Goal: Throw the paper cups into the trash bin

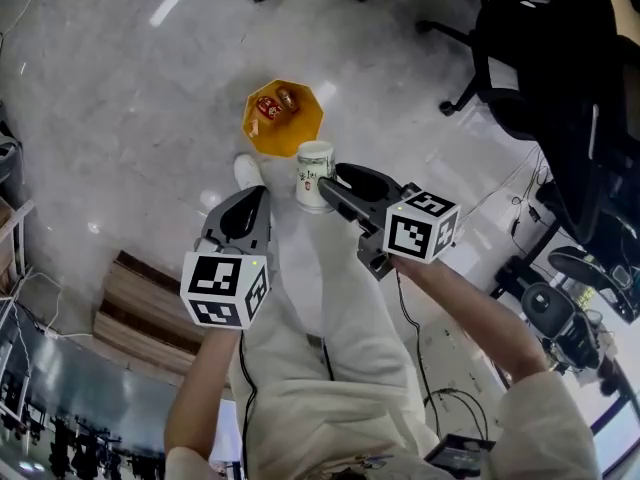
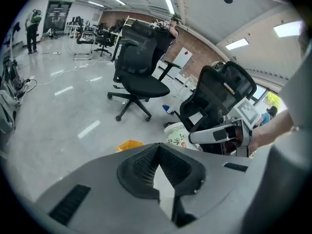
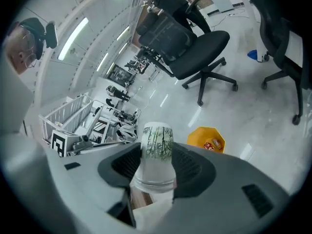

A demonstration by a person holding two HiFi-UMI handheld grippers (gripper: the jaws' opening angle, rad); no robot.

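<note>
Clamping the paper cup lengthwise, bottom pointing forward, was my right gripper; my left gripper sat closed, empty

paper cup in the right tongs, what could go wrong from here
1. In the head view the paper cup, pinched by the right tongs, sits beside the yellow bin, not over its opening; let go now, it would likely land on the floor.
2. The bin looks small and well below the cup, so a light cup could hit the rim and bounce out.
</note>
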